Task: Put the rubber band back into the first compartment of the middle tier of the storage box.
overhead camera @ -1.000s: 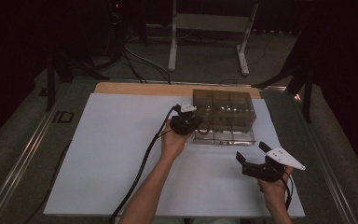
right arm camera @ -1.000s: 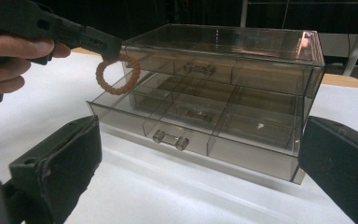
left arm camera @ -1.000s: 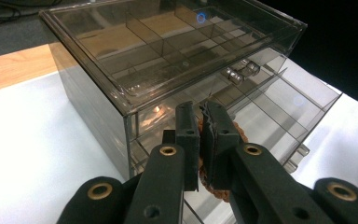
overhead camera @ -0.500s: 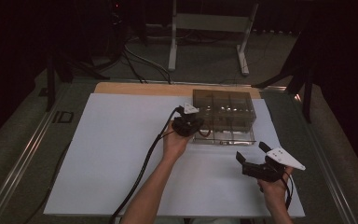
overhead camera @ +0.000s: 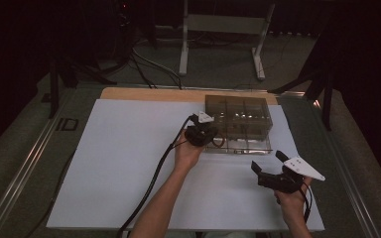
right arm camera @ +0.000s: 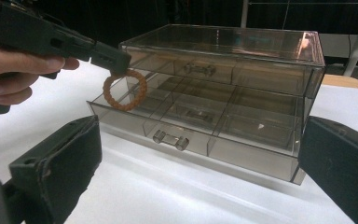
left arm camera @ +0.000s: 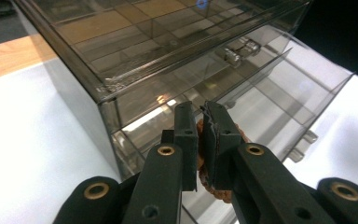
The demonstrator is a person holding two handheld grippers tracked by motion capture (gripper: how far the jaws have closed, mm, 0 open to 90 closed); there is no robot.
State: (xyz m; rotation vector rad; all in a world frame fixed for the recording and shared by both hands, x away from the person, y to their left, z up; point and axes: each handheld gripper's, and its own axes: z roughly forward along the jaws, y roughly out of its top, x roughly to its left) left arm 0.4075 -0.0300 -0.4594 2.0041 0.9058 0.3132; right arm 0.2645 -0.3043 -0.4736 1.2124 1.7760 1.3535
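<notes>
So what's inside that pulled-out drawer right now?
The drawer has bare compartments; a brown braided ring hangs over its left end, pinched by the left gripper. Its rear compartments sit under the case.

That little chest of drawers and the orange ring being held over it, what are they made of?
The drawer box looks like smoky clear plastic: glossy, and its dividers show through the walls. The ring, pinched in the left gripper, looks like twisted cord or elastic with a matt, rope-like surface, though I can't tell which.
</notes>
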